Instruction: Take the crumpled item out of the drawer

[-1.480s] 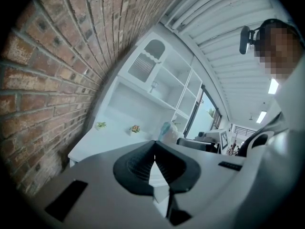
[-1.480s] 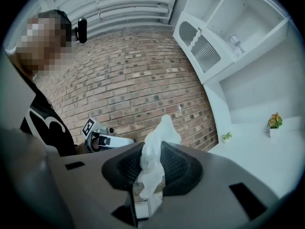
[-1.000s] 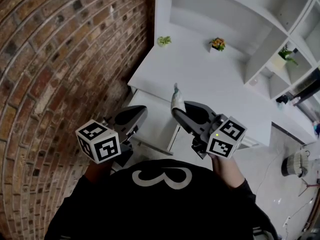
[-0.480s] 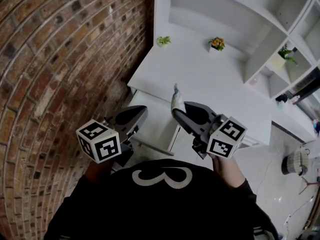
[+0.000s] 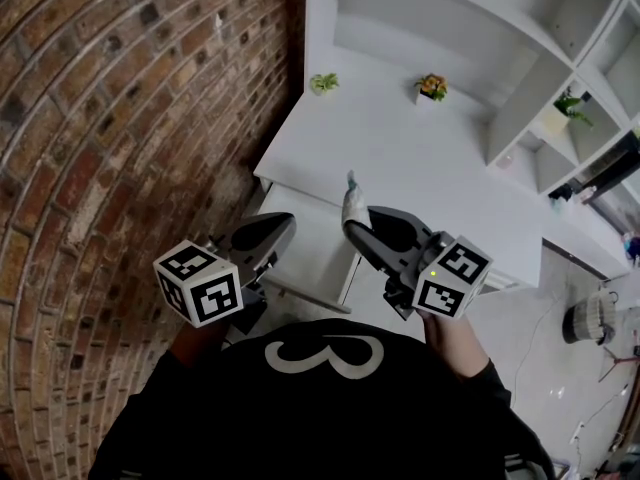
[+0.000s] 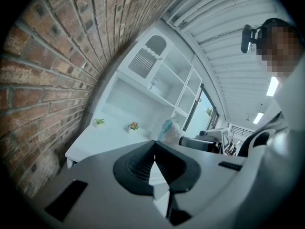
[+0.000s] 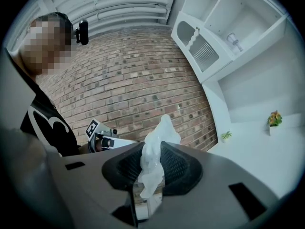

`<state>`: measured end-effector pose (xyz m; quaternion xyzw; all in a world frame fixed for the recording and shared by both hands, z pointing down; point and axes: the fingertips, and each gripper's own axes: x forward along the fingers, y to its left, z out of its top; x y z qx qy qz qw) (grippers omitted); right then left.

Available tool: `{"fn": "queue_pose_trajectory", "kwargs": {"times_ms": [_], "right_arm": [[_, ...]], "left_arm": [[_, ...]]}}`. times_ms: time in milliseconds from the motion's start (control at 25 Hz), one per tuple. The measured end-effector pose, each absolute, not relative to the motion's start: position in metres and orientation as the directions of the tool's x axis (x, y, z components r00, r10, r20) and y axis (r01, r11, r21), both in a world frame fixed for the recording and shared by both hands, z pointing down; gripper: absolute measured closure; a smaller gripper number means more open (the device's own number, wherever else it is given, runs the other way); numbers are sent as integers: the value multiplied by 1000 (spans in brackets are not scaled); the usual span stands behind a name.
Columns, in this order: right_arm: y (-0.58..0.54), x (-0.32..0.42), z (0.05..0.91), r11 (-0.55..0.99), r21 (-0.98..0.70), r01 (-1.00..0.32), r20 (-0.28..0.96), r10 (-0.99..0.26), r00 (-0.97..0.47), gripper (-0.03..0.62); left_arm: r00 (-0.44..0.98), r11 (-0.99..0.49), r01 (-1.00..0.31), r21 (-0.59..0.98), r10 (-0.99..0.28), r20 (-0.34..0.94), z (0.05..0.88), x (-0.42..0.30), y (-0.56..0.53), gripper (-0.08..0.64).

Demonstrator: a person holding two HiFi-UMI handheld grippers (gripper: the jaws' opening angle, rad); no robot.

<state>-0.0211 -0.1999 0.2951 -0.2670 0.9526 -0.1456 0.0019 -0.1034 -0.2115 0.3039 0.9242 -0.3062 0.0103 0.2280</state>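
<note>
A crumpled white item [image 5: 349, 198] sticks up from my right gripper [image 5: 352, 222], which is shut on it above the open white drawer [image 5: 305, 258]. In the right gripper view the crumpled item [image 7: 153, 160] is pinched between the dark pads [image 7: 178, 168] and rises past their tips. My left gripper [image 5: 286, 220] hovers over the drawer's left side, shut with nothing in it. In the left gripper view its pads [image 6: 138, 163] meet at the tip, and the crumpled item [image 6: 167, 127] shows beyond them.
The drawer belongs to a white desk [image 5: 400, 153] set against a brick wall [image 5: 120, 118]. Two small potted plants [image 5: 324, 82] [image 5: 433, 88] stand at the desk's back. White shelves [image 5: 560, 98] rise at the right. A basket [image 5: 592, 323] stands on the floor.
</note>
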Motion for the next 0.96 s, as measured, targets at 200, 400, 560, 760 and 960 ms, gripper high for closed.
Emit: {"fn": "queue_pose_trajectory", "kwargs": {"times_ms": [200, 400, 560, 760, 960], "right_arm": [[-203, -27, 297, 811, -276, -516, 78, -517, -853, 488], [-207, -30, 298, 804, -268, -531, 81, -530, -844, 491], [-209, -33, 298, 799, -247, -548, 88, -545, -834, 495], [-211, -38, 298, 801, -225, -555, 95, -549, -831, 502], [-213, -42, 294, 806, -227, -547, 87, -543, -835, 505]], "left_arm": [[818, -712, -563, 418, -553, 160, 307, -108, -215, 557], [822, -715, -558, 421, -547, 160, 309, -113, -219, 557], [826, -718, -553, 424, -541, 159, 310, -116, -222, 557], [829, -721, -548, 424, -537, 157, 311, -118, -225, 557], [831, -724, -545, 423, -536, 153, 310, -122, -230, 557]]}}
